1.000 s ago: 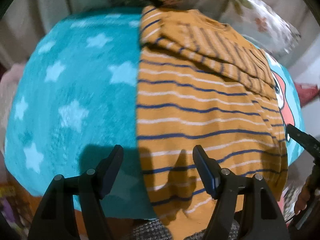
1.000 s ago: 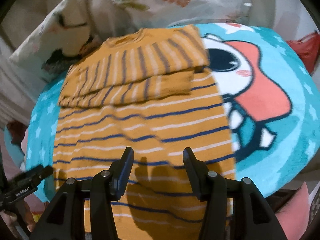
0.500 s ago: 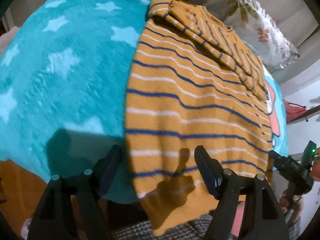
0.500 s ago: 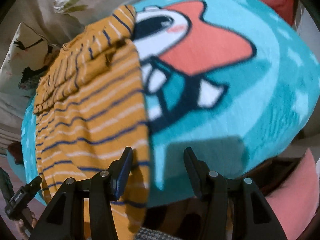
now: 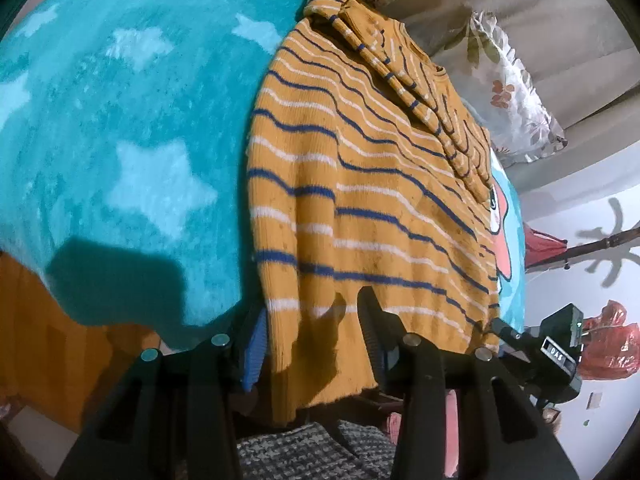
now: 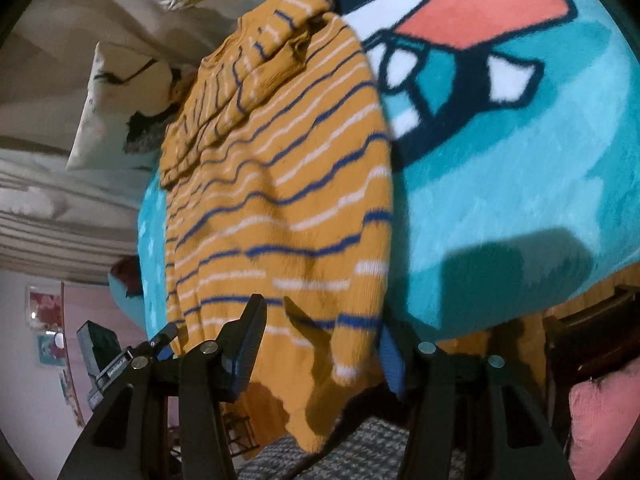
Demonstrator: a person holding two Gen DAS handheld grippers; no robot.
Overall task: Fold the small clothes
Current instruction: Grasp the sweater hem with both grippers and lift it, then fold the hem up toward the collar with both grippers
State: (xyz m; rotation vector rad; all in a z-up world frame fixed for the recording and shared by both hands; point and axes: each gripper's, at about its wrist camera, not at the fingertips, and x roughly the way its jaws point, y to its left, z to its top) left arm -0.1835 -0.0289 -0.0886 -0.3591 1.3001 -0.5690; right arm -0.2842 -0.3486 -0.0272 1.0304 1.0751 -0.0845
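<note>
A small mustard-yellow sweater with blue and white stripes (image 5: 360, 184) lies on a teal star-patterned blanket (image 5: 120, 160), its sleeves folded across the top and its hem hanging over the near edge. My left gripper (image 5: 312, 344) is open with the sweater's lower left corner between its fingers. My right gripper (image 6: 320, 344) is open with the lower right corner (image 6: 352, 320) between its fingers. The sweater also shows in the right wrist view (image 6: 280, 184). Each gripper shows at the edge of the other's view.
The blanket carries a cartoon face in red, white and dark blue (image 6: 460, 40) to the right of the sweater. Floral pillows (image 5: 508, 92) lie at the far side. A grey checked fabric (image 5: 300, 452) lies below the hem. A pink cushion (image 6: 600, 420) sits at lower right.
Both grippers have dropped low and moved outward to the sweater's bottom corners. The hem now lies between each gripper's open fingers.
</note>
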